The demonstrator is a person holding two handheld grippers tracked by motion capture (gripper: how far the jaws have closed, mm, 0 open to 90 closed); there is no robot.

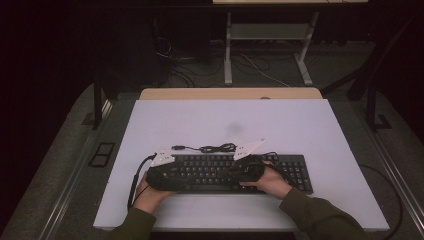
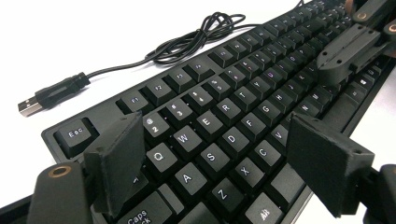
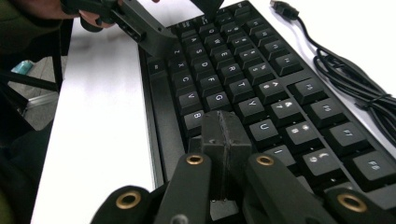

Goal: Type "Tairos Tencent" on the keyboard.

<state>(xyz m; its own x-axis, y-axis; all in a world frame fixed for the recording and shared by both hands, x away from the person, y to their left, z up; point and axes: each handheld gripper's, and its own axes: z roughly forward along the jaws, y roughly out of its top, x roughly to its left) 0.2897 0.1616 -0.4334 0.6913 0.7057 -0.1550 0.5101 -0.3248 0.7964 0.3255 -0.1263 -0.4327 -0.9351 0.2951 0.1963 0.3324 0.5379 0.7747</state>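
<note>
Two claws work over the keyboard [image 1: 235, 172], which lies flat on the white table [image 1: 300, 130]. Left claw [image 2: 215, 154] hangs wide open above the A-to-C keys, gripping nothing. Right claw [image 3: 224, 135] is pinched shut and empty, tip down by the H key, likely pressing; the typing looks barely started.
</note>
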